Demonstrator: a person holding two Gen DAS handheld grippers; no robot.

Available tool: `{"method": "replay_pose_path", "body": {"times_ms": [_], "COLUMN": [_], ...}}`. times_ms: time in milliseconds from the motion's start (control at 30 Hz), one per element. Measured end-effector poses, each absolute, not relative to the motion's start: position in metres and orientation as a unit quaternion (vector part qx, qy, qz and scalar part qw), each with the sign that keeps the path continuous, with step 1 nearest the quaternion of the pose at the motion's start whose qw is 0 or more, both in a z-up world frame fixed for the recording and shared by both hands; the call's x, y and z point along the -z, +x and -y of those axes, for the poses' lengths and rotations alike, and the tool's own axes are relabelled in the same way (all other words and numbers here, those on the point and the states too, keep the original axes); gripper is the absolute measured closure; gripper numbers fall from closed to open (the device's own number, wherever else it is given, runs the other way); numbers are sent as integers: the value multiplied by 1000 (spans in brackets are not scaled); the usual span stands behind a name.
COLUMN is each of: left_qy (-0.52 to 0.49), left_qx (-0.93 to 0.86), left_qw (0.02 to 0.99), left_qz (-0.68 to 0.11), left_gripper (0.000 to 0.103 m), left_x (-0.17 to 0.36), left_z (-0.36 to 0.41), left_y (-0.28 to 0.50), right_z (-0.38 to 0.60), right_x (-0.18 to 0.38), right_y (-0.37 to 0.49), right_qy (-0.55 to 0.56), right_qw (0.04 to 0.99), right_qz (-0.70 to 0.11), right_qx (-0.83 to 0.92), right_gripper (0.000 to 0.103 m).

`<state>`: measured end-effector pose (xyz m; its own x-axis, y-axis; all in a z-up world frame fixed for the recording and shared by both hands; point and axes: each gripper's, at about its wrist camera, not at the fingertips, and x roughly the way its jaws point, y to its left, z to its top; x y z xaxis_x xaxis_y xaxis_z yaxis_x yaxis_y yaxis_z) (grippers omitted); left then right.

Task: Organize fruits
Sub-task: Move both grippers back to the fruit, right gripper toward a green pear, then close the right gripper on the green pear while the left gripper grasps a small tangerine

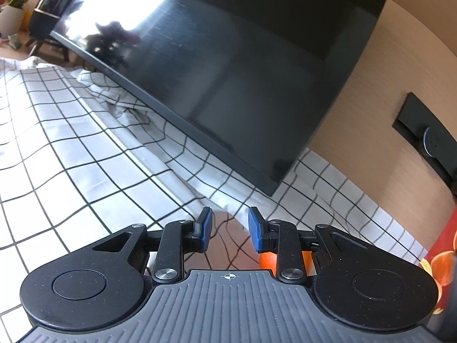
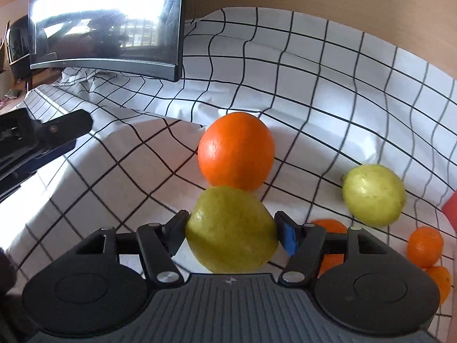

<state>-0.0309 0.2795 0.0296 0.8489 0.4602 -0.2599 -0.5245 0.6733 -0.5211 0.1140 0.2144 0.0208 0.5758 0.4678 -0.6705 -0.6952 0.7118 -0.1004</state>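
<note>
My right gripper [image 2: 231,230] is shut on a yellow-green guava [image 2: 231,228], held between its blue pads. A large orange [image 2: 236,150] lies just beyond it on the checked cloth [image 2: 314,91]. A second guava [image 2: 373,195] lies to the right, with small oranges [image 2: 425,246] lower right. My left gripper [image 1: 230,227] is open and empty above the cloth [image 1: 71,131]; an orange [image 1: 267,260] shows partly under its right finger. The left gripper also shows at the left edge of the right wrist view [image 2: 42,137].
A dark monitor [image 1: 228,57] stands on the cloth at the back; it also shows in the right wrist view [image 2: 108,20]. A wooden wall [image 1: 385,114] is behind. A red object [image 2: 450,208] sits at the right edge. A potted plant [image 1: 14,0] is far left.
</note>
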Motion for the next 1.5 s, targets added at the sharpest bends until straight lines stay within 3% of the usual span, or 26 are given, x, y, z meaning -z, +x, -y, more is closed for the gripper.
{"method": "replay_pose_path", "body": {"times_ms": [167,333,467,667,967,1367,1500], "left_qy": [-300,-209,-155,-71,44,-12,-13], "left_qx": [-191,-89,-41,-66,-92,-112,-97], "left_qw": [932,965,972,969,949,947,945], "left_qz": [-72,-128,-174,-227,-299,-302,-311], "left_gripper": [72,72,72,71,69,68,57], "left_x": [-31,-33,-32,-40,-31,-34,-34], "left_z": [-269,-221,-186,-152,-124,-146,-145], "left_y": [-21,5,26,66,105,113,112], "right_z": [-155,-53,23,107,139,119,124], "right_x": [-46,-62,-56,-44,-28,-8,-8], "right_y": [74,37,4,2,5,-3,4], "right_qy": [-190,-155,-174,-129,-132,-181,-161], "right_qw": [868,852,871,889,910,926,925], "right_qz": [-276,-321,-302,-334,-307,-248,-263], "right_qx": [-365,-384,-346,-287,-243,-220,-224], "right_gripper": [38,38,38,38,37,33,31]}}
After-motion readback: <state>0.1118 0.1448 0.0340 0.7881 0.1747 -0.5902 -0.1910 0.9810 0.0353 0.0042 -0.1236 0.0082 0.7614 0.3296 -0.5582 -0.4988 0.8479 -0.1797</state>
